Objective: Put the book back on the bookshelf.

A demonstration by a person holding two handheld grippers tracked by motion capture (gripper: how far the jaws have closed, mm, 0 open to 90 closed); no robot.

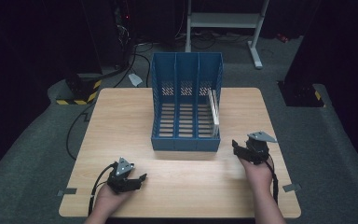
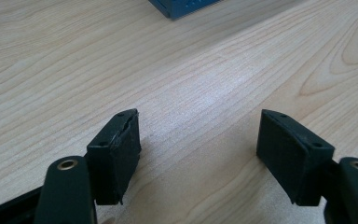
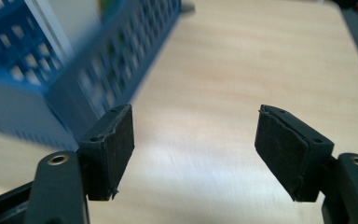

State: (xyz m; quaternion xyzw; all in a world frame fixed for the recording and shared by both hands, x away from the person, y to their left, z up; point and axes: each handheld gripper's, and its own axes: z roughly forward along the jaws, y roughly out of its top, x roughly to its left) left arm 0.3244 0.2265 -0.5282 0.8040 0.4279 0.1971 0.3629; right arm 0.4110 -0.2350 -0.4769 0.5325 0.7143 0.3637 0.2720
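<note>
- Just off the front right corner of the blue file rack [image 1: 186, 100], the right hand-held gripper [image 1: 242, 150] sits low over the desk [image 1: 121, 121] with its jaws wide and nothing between them.
- Further from the rack, near the front left of the desk, the left hand-held gripper [image 1: 137, 179] is wide apart too and holding nothing; bare wood between its pads [image 2: 121, 156].
- Task's thing looks like the thin white sheet or folder [image 1: 213, 109] standing in the rack's rightmost slot, leaning on the outer wall.
- What could go wrong imo: the right gripper view is blurry, and the rack's perforated side wall [image 3: 116, 60] is right next to one jaw. Come in fast and you'd clip the rack and shove it, or tip the folder.
- Room-wise: loads of open desk in front of the rack and to both sides. The desk's right edge is close to the right hand though, so not much slack that way.
</note>
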